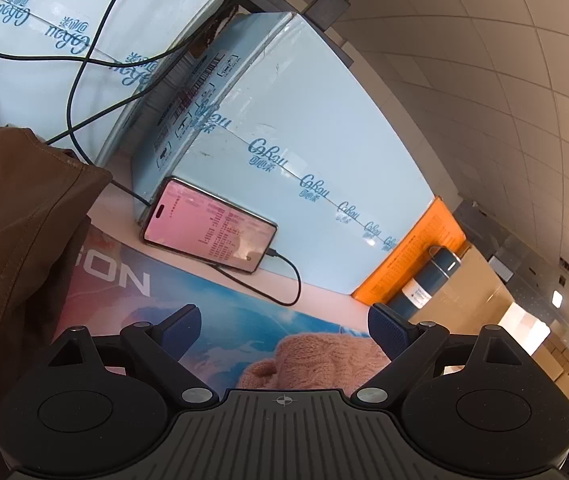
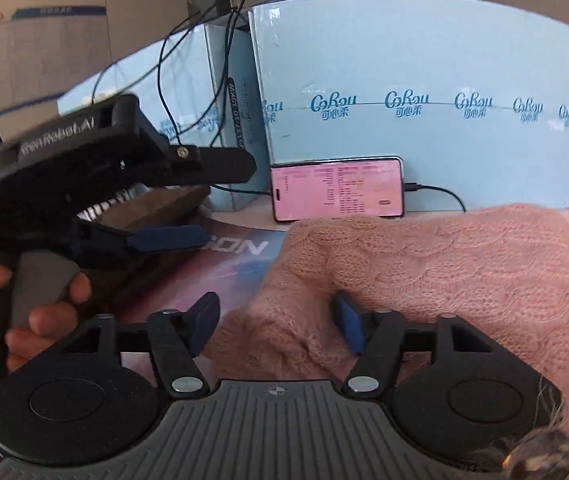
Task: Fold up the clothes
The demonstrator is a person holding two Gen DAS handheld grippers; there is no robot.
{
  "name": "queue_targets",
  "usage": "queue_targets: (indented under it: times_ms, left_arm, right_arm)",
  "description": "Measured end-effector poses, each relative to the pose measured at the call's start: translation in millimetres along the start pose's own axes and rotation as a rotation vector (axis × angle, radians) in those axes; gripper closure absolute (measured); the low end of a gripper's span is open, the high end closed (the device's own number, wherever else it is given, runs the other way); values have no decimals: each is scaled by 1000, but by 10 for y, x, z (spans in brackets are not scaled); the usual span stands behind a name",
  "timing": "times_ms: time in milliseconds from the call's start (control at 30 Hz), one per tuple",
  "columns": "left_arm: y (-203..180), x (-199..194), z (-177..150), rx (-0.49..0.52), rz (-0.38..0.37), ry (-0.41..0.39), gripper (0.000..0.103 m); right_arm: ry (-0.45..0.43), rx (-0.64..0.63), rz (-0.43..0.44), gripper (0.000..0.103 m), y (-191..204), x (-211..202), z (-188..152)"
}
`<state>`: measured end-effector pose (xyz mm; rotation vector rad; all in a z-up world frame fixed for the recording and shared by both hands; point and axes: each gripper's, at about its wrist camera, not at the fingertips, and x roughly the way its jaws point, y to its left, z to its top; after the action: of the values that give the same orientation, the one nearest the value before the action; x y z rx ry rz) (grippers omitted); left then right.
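Left wrist view: the left gripper [image 1: 282, 326] has its fingers [image 1: 182, 326] wide apart with nothing between them. Only a small fold of the pink knitted sweater [image 1: 316, 360] shows, low between the fingers and cut off by the gripper body. A brown leather garment [image 1: 16, 240] fills the left edge and hides part of the printed mat [image 1: 220, 300] on the tabletop [image 1: 324, 296]. A lit phone [image 1: 210, 226] leans against a pale blue carton [image 1: 304, 128], its cable looping onto open tabletop ahead.

Right wrist view: the right gripper [image 2: 276, 320] has its fingers apart; the right finger [image 2: 348, 324] is partly buried in the sweater [image 2: 444, 276], the left finger clear of it, neither clamping. The sweater lies bunched on the mat [image 2: 240, 260], running out of the picture at right. The left gripper [image 2: 164, 238], blurred, is held by a hand [image 2: 44, 304] at left, just above the brown garment [image 2: 152, 210].
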<state>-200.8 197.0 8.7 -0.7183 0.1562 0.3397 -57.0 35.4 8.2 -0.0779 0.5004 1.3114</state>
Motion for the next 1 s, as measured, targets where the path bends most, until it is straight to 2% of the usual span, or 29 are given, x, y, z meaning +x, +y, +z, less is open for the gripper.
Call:
queue_targets:
  times_ms: [33,133,200,300,400,467,500,567,600,633,667,833,900,1000]
  left_arm:
    - [7,-4,4,-7,-2,-2,10]
    - [48,-28,21,-36,-4,-10,10]
    - [51,-31,25,-47,-8,0,10]
    - [-38,56,-38,-5,-43,64,10]
    - [-176,164,-170,72,-76,128,10]
    - [-267,207,-267,134,-92,137,12]
    - [-312,224,-304,171,-81,139,14]
    - [-364,265,-354,224,-62,149,48]
    - [-376,289,-370,243,-53,156,58]
    - [-384,308,-382,259,-45,163,78]
    - [-370,309,-375,257,-39,164,83]
    - [-293,140,-208,220,18,79,86]
    - [-257,181,-205,218,59,102,85]
    - [-219,309,-272,224,113,153,80]
  right_arm:
    - [-11,41,62,21,-38,-68,15]
    - [-76,112,216,20,-185,-330,12]
    - [-146,152,234,17,-310,-518,26]
    - [-225,271,185,15,-626,-729,3]
    - [-273,440,147,15,-971,-850,-88]
    - [-297,544,166,15,-1131,-839,-188]
    - [-299,569,170,15,-1174,-835,-215]
    - [-302,620,178,16,-1258,-827,-269]
    - [-303,640,183,16,-1292,-826,-292]
    - [-307,638,190,16,-1291,-834,-296]
    - [-311,635,198,16,-1289,-842,-301]
    - [-339,634,237,15,-1304,-881,-321]
    - [-328,648,248,15,-1326,-859,-331]
    - [-251,666,229,15,-1338,-748,-342]
